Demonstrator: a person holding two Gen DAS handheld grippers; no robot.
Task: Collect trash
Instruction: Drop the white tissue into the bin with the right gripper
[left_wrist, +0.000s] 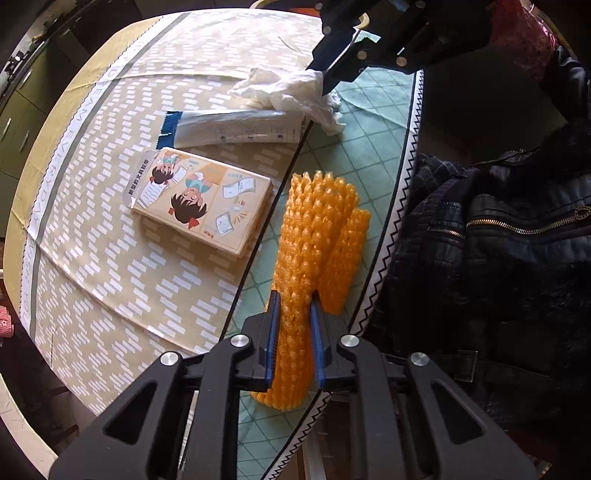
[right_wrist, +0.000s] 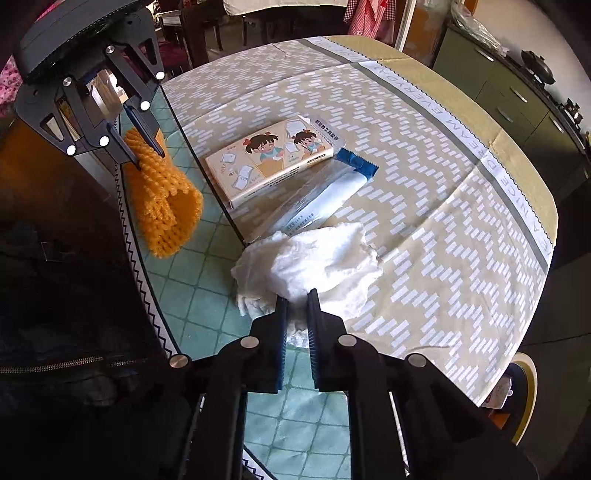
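My left gripper is shut on an orange foam net sleeve that lies on the green part of the table; it also shows in the right wrist view, with the left gripper on its top. My right gripper is shut on a crumpled white tissue at the seam of the two cloths; in the left wrist view the tissue hangs from the right gripper. A clear and blue plastic wrapper and a cartoon-printed box lie on the beige cloth.
A dark jacket with a zipper lies off the table's edge beside the green cloth. The beige patterned cloth covers most of the round table. Green cabinets stand behind. A yellow-rimmed object sits below the table edge.
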